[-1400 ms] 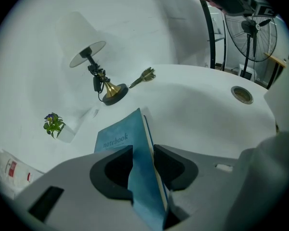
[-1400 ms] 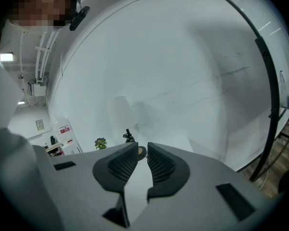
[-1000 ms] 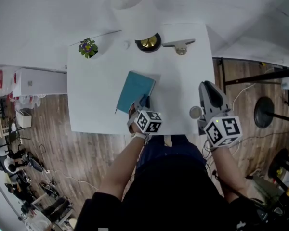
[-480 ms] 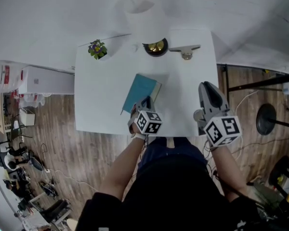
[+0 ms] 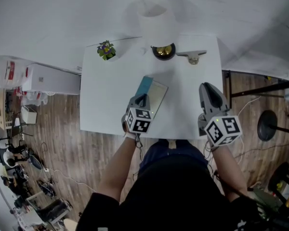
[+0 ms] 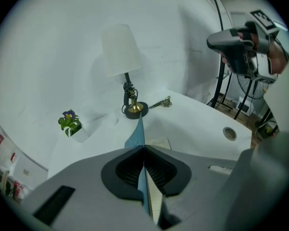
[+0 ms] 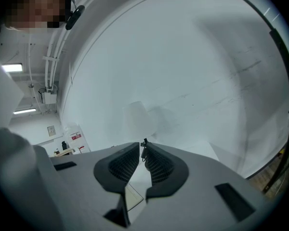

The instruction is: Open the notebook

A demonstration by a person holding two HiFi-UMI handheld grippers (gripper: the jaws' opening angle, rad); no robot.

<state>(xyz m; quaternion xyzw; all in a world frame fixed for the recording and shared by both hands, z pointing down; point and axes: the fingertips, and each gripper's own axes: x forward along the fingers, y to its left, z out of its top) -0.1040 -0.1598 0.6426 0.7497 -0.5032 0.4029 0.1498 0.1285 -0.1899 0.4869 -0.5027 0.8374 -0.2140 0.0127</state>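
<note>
Plant (image 5: pixel 106 50): a small potted plant with a purple flower, at the upper left corner of the surface.
Surface (image 5: pixel 106 100): white and rectangular, in the middle of the head view, with wood floor to its left and right.
Left gripper (image 5: pixel 141 100): lower centre of the head view, its marker cube (image 5: pixel 137 120) toward the person. Its 2 jaws are pressed together on the notebook's teal cover, which runs edge-on between the pads in the left gripper view.
Notebook (image 5: pixel 155 94): at the centre of the surface, lying at a slant just beyond the left gripper. The cover (image 6: pixel 136 136) stands raised off the pages, and 1 pale page shows beneath it.
Lamp (image 5: pixel 156 20): a white shade at the top centre, with a dark round base and brass fitting at the back edge of the surface.
Metal piece (image 5: pixel 192 57): silver, just right of the lamp base.
Right gripper (image 5: pixel 207 86): lower right, over the near right edge of the surface, well apart from the notebook. Its jaws have just been closing and stand a narrow gap apart, with nothing between them.
</note>
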